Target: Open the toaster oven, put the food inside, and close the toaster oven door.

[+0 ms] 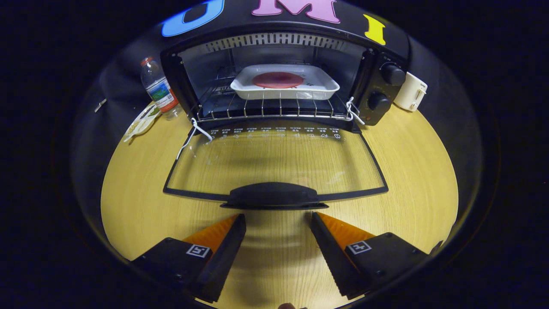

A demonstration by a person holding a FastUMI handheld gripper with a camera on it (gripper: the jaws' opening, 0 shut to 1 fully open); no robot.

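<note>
Gripper view shows the gripper (278, 219) spread wide and empty just short of the door handle (271, 195), so slide under and lift evenly, the tray (285, 83) being inside.

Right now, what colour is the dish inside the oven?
White dish, holding something reddish; seen in the gripper view.

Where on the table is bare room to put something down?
Bare table lies right of the open door, and around the open claw. It is crowded left of the oven: bottle, packet.
</note>
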